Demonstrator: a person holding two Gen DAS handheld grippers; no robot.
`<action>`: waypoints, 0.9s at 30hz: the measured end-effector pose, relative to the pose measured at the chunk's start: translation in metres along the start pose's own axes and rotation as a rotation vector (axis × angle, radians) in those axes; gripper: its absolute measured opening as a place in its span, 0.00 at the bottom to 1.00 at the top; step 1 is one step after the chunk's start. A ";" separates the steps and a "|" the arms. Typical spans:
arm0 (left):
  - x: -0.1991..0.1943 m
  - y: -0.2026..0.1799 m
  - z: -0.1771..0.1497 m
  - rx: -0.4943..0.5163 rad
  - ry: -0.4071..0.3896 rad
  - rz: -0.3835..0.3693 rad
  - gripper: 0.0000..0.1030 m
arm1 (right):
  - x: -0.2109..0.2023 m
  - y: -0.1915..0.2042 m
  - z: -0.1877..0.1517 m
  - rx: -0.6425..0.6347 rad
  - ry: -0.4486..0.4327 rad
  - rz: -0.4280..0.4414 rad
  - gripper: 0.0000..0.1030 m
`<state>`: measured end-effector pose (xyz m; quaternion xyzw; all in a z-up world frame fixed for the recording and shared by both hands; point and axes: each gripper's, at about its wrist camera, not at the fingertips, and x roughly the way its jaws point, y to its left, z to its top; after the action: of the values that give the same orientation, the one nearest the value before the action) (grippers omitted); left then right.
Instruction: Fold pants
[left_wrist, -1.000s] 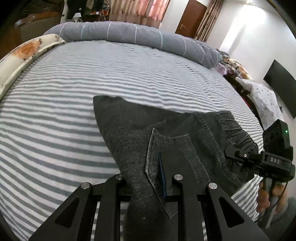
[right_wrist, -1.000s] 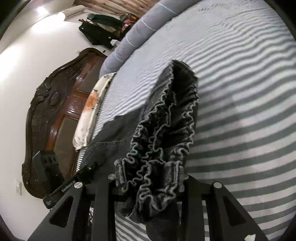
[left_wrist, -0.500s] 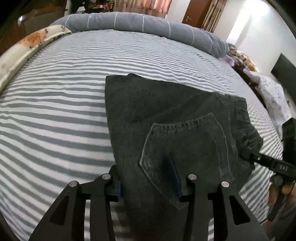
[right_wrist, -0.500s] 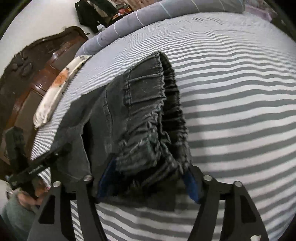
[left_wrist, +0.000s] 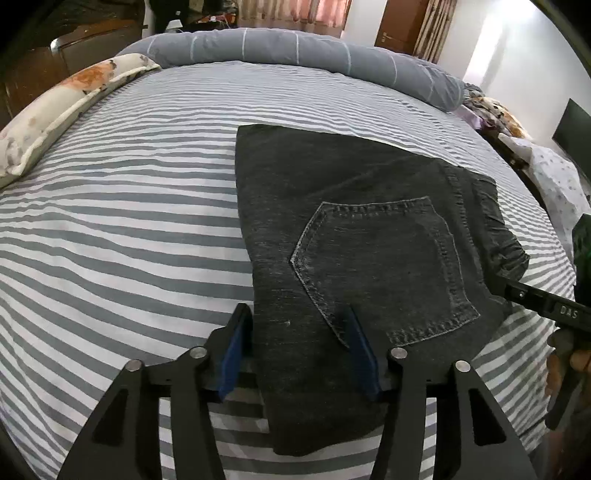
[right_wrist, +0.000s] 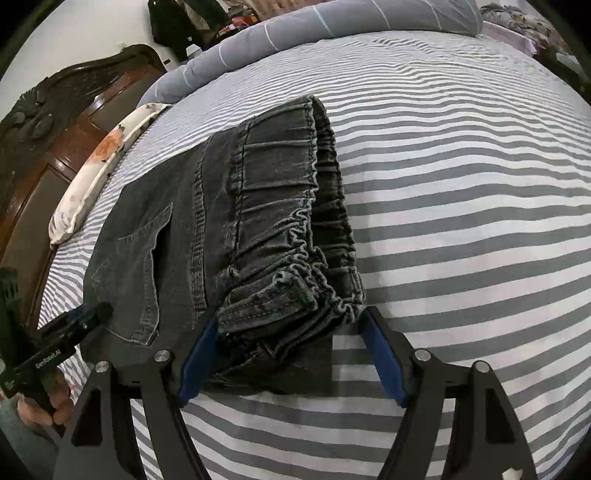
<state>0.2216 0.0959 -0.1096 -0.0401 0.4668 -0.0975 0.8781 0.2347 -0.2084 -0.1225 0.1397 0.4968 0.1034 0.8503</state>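
Observation:
Dark grey jeans (left_wrist: 351, 206) lie folded flat on the striped bed (left_wrist: 129, 221), back pocket up. My left gripper (left_wrist: 295, 309) straddles their near left edge. Its jaws are opening, and the blue pads (left_wrist: 232, 350) stand apart from the cloth. In the right wrist view the elastic waistband (right_wrist: 295, 221) rests on the sheet between the fingers of my right gripper (right_wrist: 291, 314). Those jaws are also opening, and the fabric lies loose between them. Each gripper shows at the edge of the other's view: the right gripper (left_wrist: 524, 293) and the left gripper (right_wrist: 88, 314).
A rolled grey duvet (left_wrist: 295, 48) runs along the far side of the bed. A floral pillow (left_wrist: 74, 92) lies by the dark wooden headboard (right_wrist: 44, 129). A person's hand (left_wrist: 565, 365) holds the right gripper's handle. Striped sheet surrounds the jeans.
Both grippers were shut on the jeans and have spread their jaws. The raised waistband and near edge have dropped onto the bed, so the jeans now lie flat and folded.

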 end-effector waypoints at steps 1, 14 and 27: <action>-0.001 -0.001 0.001 -0.003 0.001 0.012 0.56 | 0.000 0.001 0.000 -0.003 0.000 -0.003 0.69; -0.035 -0.030 -0.001 0.012 -0.008 0.145 0.69 | -0.017 0.022 0.007 0.005 0.006 -0.114 0.86; -0.109 -0.050 -0.028 -0.010 -0.106 0.231 0.92 | -0.100 0.083 -0.037 -0.173 -0.141 -0.269 0.99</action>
<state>0.1324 0.0701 -0.0290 0.0043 0.4217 0.0088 0.9067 0.1507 -0.1568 -0.0293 0.0049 0.4394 0.0209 0.8981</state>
